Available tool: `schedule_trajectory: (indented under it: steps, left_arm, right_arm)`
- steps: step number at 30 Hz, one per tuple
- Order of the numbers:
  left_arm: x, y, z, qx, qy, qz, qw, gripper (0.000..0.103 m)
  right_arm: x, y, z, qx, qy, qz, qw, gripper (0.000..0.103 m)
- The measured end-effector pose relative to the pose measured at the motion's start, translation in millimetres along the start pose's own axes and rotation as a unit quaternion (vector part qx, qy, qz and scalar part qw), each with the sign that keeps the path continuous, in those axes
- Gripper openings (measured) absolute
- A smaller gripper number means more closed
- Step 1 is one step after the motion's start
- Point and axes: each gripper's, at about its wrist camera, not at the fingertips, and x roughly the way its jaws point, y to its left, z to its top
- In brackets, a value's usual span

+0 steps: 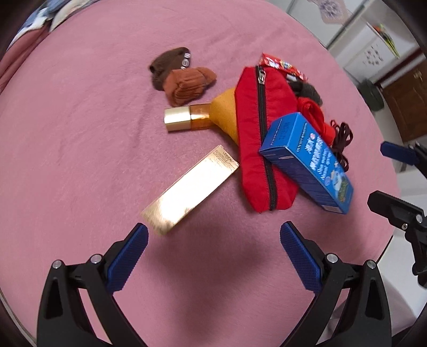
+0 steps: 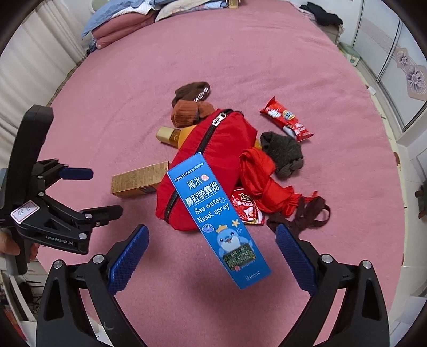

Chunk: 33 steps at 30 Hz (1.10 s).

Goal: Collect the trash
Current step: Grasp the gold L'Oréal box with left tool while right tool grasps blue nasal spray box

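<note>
Lying on a pink bedspread [image 1: 80, 133] is a small heap of items, with both grippers hovering at its near edge and holding nothing. The left gripper [image 1: 213, 237] has its blue-padded fingers spread wide; the near end of a gold L'Oréal carton [image 1: 190, 188] lies just ahead of its left fingertip, slightly apart from it, the carton running diagonally away toward a red zippered pouch [image 1: 263, 138]. The right gripper [image 2: 212, 237] is likewise spread wide, and a blue nasal spray box [image 2: 218, 219], marked "Sea water Nasal spray", reaches down between its fingers, touching neither; the box leans with its far end resting on the red pouch. Beside the pouch on the right gripper's side lie a crumpled red snack wrapper [image 2: 246, 206], partly under a red cloth [image 2: 263, 178], and a dark brown strap [image 2: 304, 213] just ahead of the right fingertip. Farther off, a red snack packet [image 2: 287, 120] lies flat on the bedspread, apart from the heap, near a grey-brown sock [image 2: 283, 153]. Behind the pouch are a gold-capped amber bottle [image 1: 186, 117], partly covered by an orange cloth [image 1: 225, 112], and a pair of brown socks [image 1: 181, 74]. Pillows [image 2: 128, 24] are stacked at the bed's far end.
</note>
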Motion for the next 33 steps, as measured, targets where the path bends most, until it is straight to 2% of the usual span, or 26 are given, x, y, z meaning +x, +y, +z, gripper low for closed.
schedule_trajectory:
  steps: [8,15,18,20,21,22,23,25,26,28,33]
  left_arm:
    - [45,9,20,0.051,0.023,0.014,0.9983,0.099]
    - [72,20,29,0.057,0.039,-0.005,0.9976,0.096]
    - [79,22,29,0.057,0.046,-0.003,0.9973,0.088]
    - [83,24,28,0.047,0.052,-0.015,0.9975,0.071]
    - [84,26,28,0.040,0.056,-0.020,0.9974,0.066]
    - [87,28,27,0.030,0.062,-0.025,0.9973,0.056]
    - [88,30,23,0.022,0.065,-0.024,0.9974,0.051]
    - [86,32,21,0.015,0.058,-0.019,0.9980,0.049]
    - [85,33,21,0.008,0.056,-0.019,0.9982,0.047]
    - [82,32,17,-0.002,0.055,-0.027,0.9981,0.044]
    - [70,35,3,-0.032,0.048,-0.019,0.9982,0.042]
  right_arm:
    - [31,-8,6,0.002,0.020,-0.001,1.000,0.088]
    - [48,-8,6,-0.008,0.030,0.006,1.000,0.087]
    - [57,-6,6,-0.020,0.036,0.005,0.999,0.085]
    - [65,-5,6,-0.026,0.042,0.002,0.999,0.084]
    - [69,-6,6,-0.027,0.045,0.001,0.999,0.083]
    - [72,-6,6,-0.028,0.048,0.001,0.998,0.080]
    - [76,-7,6,-0.028,0.052,0.001,0.998,0.078]
    - [80,-8,6,-0.027,0.055,0.002,0.998,0.074]
    - [83,-8,5,-0.026,0.058,0.004,0.998,0.065]
    - [86,-9,3,-0.021,0.067,0.008,0.997,0.057]
    - [80,-10,-2,-0.009,0.061,0.016,0.998,0.056]
